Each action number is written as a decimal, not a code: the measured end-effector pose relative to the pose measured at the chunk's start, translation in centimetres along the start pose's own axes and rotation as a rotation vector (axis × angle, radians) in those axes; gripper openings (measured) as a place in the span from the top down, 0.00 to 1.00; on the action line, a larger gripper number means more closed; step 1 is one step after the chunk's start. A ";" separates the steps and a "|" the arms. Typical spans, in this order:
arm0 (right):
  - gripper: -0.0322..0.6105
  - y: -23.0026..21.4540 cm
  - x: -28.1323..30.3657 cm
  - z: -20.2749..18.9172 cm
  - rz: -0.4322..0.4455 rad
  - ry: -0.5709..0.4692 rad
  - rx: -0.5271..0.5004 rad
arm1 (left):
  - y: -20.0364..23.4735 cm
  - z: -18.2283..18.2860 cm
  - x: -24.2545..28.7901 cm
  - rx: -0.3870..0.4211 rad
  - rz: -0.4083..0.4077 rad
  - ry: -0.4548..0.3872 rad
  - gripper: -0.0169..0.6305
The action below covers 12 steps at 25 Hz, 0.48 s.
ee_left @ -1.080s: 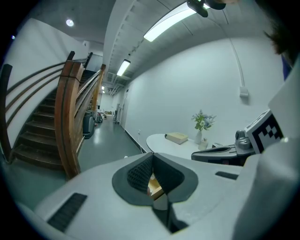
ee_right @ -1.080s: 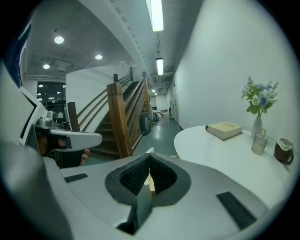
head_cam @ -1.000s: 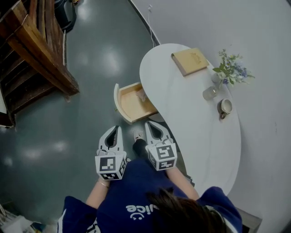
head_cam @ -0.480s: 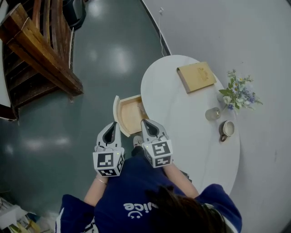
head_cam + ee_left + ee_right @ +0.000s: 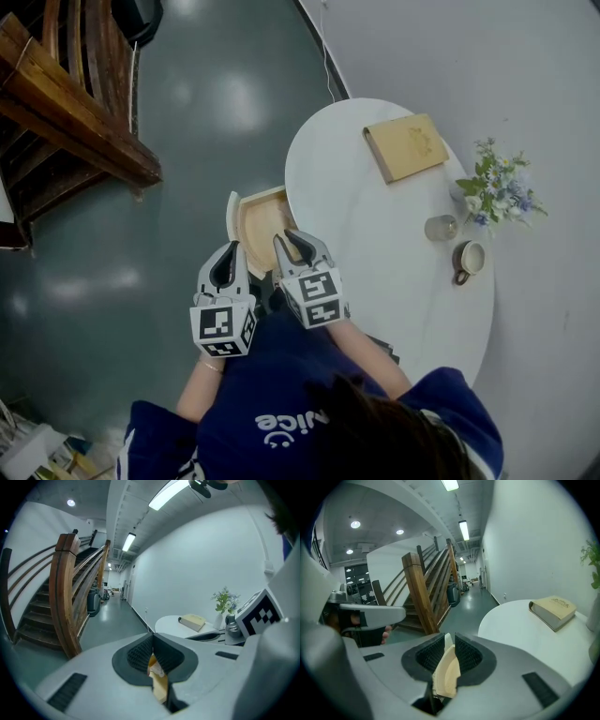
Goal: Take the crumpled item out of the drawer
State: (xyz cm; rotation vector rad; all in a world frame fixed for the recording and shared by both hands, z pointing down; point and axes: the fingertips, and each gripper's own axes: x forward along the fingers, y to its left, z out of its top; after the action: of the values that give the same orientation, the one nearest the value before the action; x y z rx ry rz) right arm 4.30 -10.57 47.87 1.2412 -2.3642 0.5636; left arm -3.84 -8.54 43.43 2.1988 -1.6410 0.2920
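The right hand-held gripper hovers over the near end of the open drawer. Its jaws have just been opening and stand slightly apart. In the right gripper view only the drawer's pale curved wood shows through the gap, and the pads press on nothing. The left hand-held gripper sits just beside it, over the floor at the drawer's left wall, with its jaws closed together and empty.

The drawer juts out from under the rim of the white desk. In the head view its far right corner is covered by the desk edge, and the crumpled item cannot be picked out there. In the left gripper view a small pale scrap, likely the crumpled item, shows against the yellow wood below the closed tips.

On the desk lie a book, a glass, a mug and a small bunch of flowers. A wooden staircase stands well apart on the left.
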 end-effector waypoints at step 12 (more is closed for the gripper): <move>0.66 0.6 6.7 -4.4 -0.074 0.184 0.016 | 3.4 0.5 1.4 0.015 -0.082 0.040 0.97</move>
State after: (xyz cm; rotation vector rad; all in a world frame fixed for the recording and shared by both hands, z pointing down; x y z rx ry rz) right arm 1.10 -12.43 54.96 1.2230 -2.1576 0.6443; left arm -6.71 -10.77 44.13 2.2506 -1.5280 0.3244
